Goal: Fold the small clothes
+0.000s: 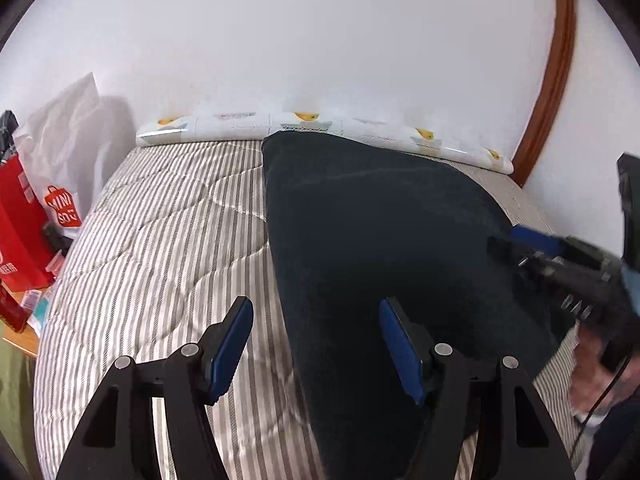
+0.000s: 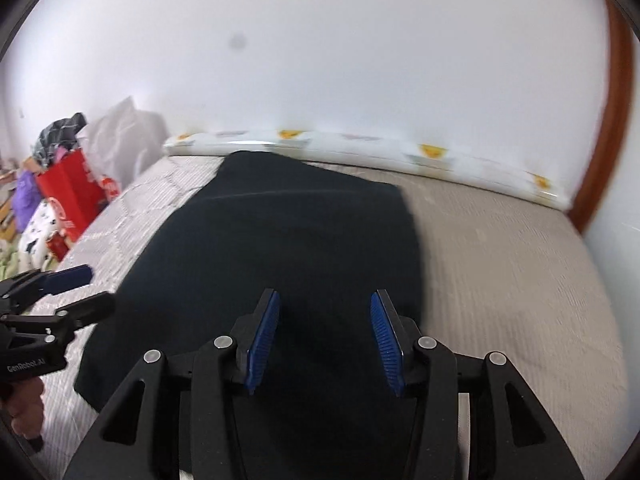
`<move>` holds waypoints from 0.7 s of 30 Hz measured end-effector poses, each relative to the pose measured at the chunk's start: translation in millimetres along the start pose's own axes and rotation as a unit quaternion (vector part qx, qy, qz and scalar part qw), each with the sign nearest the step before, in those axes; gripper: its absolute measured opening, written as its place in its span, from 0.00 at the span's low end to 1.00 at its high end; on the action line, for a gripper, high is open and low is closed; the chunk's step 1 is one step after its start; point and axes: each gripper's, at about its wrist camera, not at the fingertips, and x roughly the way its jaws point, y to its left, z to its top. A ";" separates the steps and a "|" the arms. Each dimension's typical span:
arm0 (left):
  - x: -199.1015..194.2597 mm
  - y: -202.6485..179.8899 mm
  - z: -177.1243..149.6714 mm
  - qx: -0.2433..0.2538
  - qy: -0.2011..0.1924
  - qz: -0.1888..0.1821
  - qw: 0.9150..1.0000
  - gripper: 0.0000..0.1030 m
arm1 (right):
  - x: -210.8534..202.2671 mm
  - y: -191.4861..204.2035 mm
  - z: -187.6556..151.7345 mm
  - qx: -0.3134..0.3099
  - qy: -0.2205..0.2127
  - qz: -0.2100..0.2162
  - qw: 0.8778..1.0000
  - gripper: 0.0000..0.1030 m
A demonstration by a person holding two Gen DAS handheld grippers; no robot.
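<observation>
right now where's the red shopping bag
The red shopping bag stands off the left side of the striped bed, in front of a white plastic bag, far left in both wrist views.

1. Left wrist view: sits low and close over the bed (image 1: 160, 232), facing its far edge and the white wall (image 1: 320, 40), left of the dark garment (image 1: 380, 240).
2. Right wrist view: equally low and close, directly over the garment, facing the same wall.
3. Shared: bed, garment, patterned bolster (image 2: 360, 148) along the far edge, red bag (image 2: 76, 196); each view catches the other tongs.
</observation>
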 end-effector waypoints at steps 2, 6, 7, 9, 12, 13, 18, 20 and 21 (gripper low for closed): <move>7.3 2.7 4.0 -0.005 0.006 0.003 1.000 0.62 | 20.6 8.2 1.1 -0.009 0.020 0.006 1.000 0.44; 21.3 5.0 5.7 -0.014 0.021 -0.015 1.000 0.62 | 48.8 15.8 -13.4 -0.037 0.038 -0.004 0.999 0.44; 23.8 4.1 5.0 -0.012 0.023 -0.015 1.000 0.62 | 47.9 16.3 -13.6 -0.041 0.036 -0.007 0.998 0.44; 28.7 0.3 1.7 -0.003 0.024 -0.005 1.000 0.62 | 49.5 15.7 -11.0 -0.027 0.043 -0.005 0.999 0.44; 29.4 -1.6 -2.5 -0.002 0.024 0.001 1.000 0.62 | 45.8 14.8 -11.8 -0.024 0.040 -0.002 0.999 0.44; 28.8 -1.3 -4.1 -0.004 0.024 0.000 1.000 0.63 | 42.6 11.8 -13.0 -0.019 0.039 0.001 0.999 0.44; 24.3 -1.4 -13.6 0.001 0.028 0.003 1.000 0.63 | 23.9 -5.7 -19.1 0.032 0.041 0.030 0.998 0.46; 19.4 -1.0 -17.1 -0.002 0.033 0.004 0.999 0.63 | 13.0 -9.8 -22.5 0.041 0.037 0.027 0.998 0.46; 16.4 -1.4 -19.2 -0.002 0.035 0.005 0.999 0.63 | 8.3 -11.6 -25.0 0.042 0.034 0.019 0.998 0.46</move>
